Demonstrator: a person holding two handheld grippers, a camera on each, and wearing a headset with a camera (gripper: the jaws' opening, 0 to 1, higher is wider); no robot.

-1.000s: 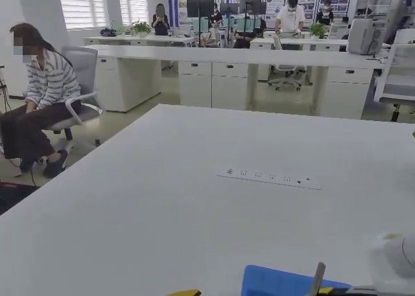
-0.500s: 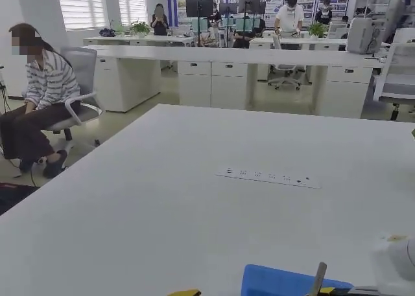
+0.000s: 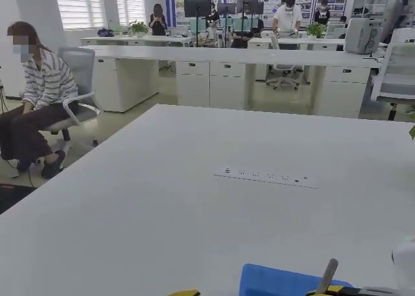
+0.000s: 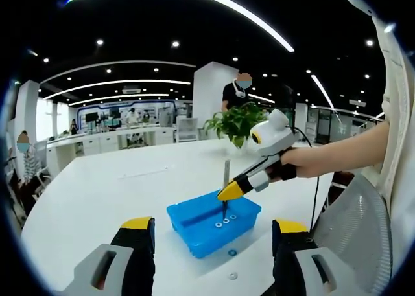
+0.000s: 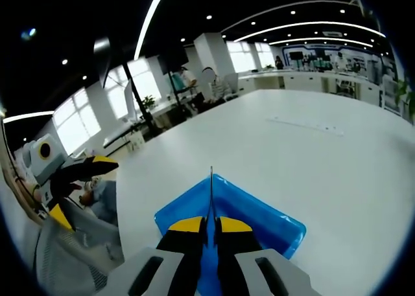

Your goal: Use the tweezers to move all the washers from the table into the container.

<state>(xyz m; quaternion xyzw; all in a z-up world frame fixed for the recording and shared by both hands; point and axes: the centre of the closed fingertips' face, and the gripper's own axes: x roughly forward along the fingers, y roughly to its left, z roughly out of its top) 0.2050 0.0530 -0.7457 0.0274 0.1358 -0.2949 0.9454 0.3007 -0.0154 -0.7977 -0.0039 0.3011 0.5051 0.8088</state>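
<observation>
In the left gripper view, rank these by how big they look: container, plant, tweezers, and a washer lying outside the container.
Largest to smallest:
1. container
2. plant, which stands farther back, so its true size is unsure
3. tweezers, long but very thin
4. washer, a tiny ring

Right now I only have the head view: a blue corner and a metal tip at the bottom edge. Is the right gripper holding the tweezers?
Observer: Yes, the right gripper is shut on the tweezers.
Operator: Washers in the container?
Observer: In the left gripper view I count three washers in the blue container, under the tweezer tips.
Operator: Any on the table?
Observer: Same view, two washers lie on the table, just outside the container's near wall.
</observation>
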